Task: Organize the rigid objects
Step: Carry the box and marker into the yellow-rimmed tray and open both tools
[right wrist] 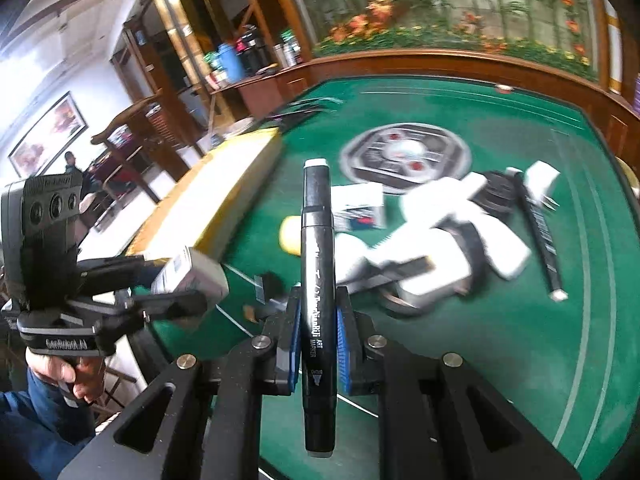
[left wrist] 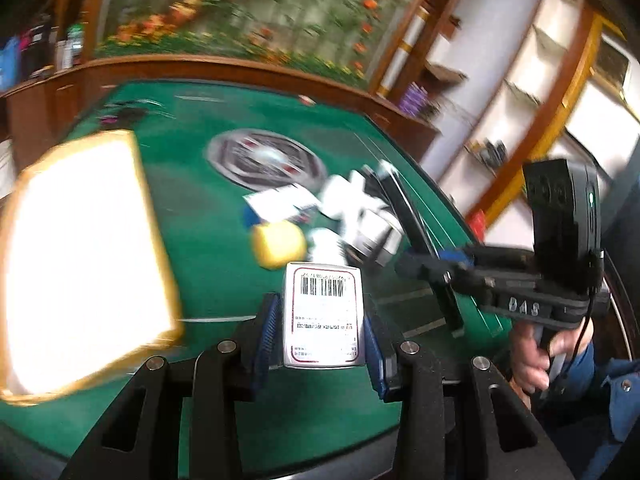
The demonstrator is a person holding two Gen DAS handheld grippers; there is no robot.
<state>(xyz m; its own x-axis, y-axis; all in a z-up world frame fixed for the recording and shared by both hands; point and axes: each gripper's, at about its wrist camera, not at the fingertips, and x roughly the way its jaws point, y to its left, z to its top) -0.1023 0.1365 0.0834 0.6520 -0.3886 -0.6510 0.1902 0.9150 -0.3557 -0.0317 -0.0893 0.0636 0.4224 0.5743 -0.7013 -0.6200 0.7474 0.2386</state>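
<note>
The left gripper (left wrist: pixel 320 320) pointed downward over the tabletop (left wrist: pixel 200 216), its jaws pressed with their blue pads (left wrist: pixel 267 332) on the two sides of a small white box (left wrist: pixel 323 316), and a bare hand (right wrist: pixel 66 372) with a blue sleeve gripped its handle. The right gripper (right wrist: pixel 318 324) also tilted downward, its jaws clamped on a black art marker (right wrist: pixel 318 280) that stood along the fingers, while the right hand (left wrist: pixel 538 354) wrapped its handle from below.

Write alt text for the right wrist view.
The right gripper clamps a black art marker above a green table. Beyond lies a blurred pile of white objects; at left, the left gripper holds a small white box.
</note>
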